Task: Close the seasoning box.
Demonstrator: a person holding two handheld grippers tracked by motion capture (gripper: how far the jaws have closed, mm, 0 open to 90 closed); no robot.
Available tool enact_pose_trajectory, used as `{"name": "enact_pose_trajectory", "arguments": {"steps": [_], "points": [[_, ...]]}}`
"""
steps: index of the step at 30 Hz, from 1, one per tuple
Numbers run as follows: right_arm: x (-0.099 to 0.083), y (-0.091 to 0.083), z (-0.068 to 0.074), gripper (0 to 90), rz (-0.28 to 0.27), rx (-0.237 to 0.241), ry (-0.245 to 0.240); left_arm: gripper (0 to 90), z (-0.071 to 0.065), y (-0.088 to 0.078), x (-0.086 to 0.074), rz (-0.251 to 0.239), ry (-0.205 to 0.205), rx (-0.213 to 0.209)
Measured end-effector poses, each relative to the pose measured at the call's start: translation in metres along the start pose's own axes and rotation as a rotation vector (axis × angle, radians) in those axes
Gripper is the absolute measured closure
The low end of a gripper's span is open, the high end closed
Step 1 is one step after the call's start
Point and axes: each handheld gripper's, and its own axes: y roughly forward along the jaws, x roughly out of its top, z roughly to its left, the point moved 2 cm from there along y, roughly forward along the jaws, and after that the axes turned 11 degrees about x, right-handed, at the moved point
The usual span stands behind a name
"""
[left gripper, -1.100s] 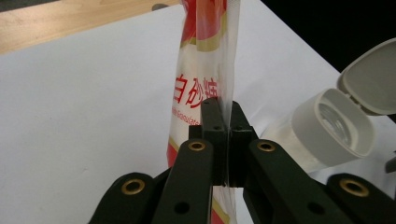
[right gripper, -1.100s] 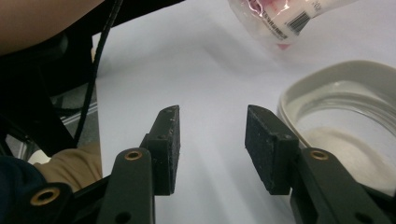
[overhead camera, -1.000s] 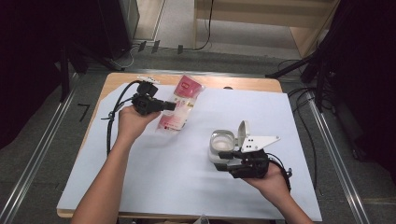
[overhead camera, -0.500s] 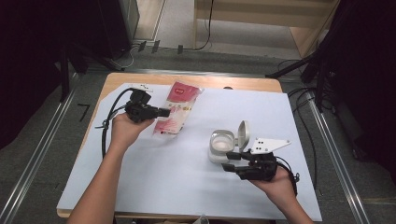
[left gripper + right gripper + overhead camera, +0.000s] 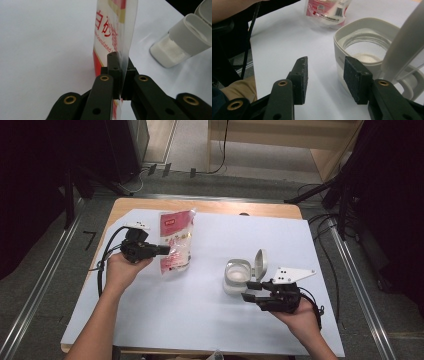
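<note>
A clear bag of white sugar with red print point(image 5: 176, 242) lies tilted on the white sheet, left of centre. My left gripper point(image 5: 165, 251) is shut on its near left edge; in the left gripper view point(image 5: 119, 72) the film is pinched between the jaws, with the bag point(image 5: 113, 27) rising ahead. A white jar point(image 5: 237, 272) with its flip lid point(image 5: 261, 265) raised holds white granules. My right gripper point(image 5: 248, 291) sits open just in front of the jar. Its jaws point(image 5: 325, 75) frame bare table, with the jar point(image 5: 364, 45) beside the right jaw.
The white sheet point(image 5: 200, 320) covers a wooden table point(image 5: 150, 205). A black cable point(image 5: 102, 265) loops from the left gripper over the table's left edge. Beyond the jar the bag point(image 5: 327, 10) lies in the right gripper view. Metal rails and cables run on the floor around.
My left hand has carried the bag leftward and nearer to the person, lower over the sheet. The right gripper has stayed almost where it was beside the jar.
</note>
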Motion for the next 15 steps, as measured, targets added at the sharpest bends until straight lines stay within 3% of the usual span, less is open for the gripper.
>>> {"name": "enact_pose_trajectory", "arguments": {"steps": [2,8,15], "points": [[-0.001,0.001,-0.001,55.2,0.008,-0.007,-0.001,89.9,0.002,-0.001,-0.004,-0.002,-0.017,-0.007],[-0.001,0.001,-0.002,55.3,0.015,-0.02,-0.007,90.0,0.001,-0.002,-0.008,-0.007,0.006,-0.043],[0.0,-0.004,0.001,55.7,0.01,-0.033,-0.022,89.3,-0.001,-0.007,-0.022,0.013,0.038,-0.05]]}}
